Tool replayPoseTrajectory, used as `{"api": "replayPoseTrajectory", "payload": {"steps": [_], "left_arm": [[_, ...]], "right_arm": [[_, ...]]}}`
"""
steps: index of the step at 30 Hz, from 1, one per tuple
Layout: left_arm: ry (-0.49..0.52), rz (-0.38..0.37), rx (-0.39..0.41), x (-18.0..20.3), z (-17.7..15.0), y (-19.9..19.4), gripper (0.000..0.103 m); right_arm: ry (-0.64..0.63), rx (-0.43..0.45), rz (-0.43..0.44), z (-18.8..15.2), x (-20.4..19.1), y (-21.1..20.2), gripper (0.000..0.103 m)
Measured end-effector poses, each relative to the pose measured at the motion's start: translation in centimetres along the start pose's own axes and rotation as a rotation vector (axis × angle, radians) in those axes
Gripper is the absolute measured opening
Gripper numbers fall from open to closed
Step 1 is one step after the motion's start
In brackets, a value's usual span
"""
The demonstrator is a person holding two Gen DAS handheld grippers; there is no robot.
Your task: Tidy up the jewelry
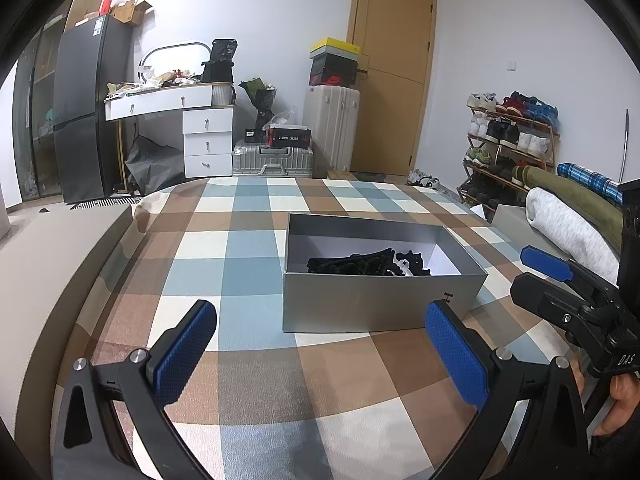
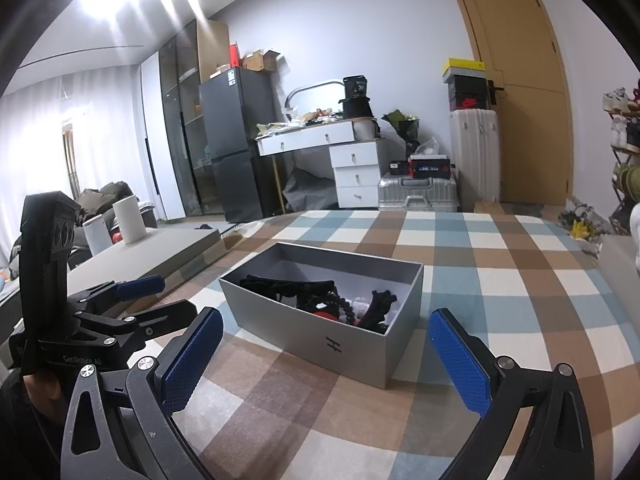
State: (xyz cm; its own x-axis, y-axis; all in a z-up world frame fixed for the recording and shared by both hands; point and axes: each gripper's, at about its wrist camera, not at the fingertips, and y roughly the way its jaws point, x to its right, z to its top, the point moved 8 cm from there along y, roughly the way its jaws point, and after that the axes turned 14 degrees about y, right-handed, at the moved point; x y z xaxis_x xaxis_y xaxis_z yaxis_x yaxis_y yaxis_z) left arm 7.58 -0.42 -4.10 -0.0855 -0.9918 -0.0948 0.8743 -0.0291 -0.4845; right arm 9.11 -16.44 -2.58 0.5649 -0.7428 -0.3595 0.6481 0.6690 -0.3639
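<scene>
Left gripper (image 1: 320, 356) and right gripper (image 2: 324, 360), both spread wide and empty, hover near the grey box (image 1: 372, 304) on the checked cloth (image 1: 240, 240). Inside the box lies the jewelry (image 2: 320, 300): dark beaded strands, probably light, limp and tangle-prone; best pinched at one raised strand.

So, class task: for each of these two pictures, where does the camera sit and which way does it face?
Left wrist: on the left claw, facing the grey box on the checked cloth; its open blue fingers show, with the right claw at the right edge.
Right wrist: on the right claw, facing the box from its other corner; the left claw shows at left.
Shared: box, cloth, door.
</scene>
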Motion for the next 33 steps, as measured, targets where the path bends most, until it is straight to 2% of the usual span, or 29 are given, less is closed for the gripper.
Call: {"api": "replayPoseTrajectory", "payload": {"steps": [33], "left_arm": [[0.005, 0.001, 0.001, 0.08, 0.06, -0.02, 0.102]], "right_arm": [[0.010, -0.005, -0.001, -0.07, 0.15, -0.25, 0.103]]}}
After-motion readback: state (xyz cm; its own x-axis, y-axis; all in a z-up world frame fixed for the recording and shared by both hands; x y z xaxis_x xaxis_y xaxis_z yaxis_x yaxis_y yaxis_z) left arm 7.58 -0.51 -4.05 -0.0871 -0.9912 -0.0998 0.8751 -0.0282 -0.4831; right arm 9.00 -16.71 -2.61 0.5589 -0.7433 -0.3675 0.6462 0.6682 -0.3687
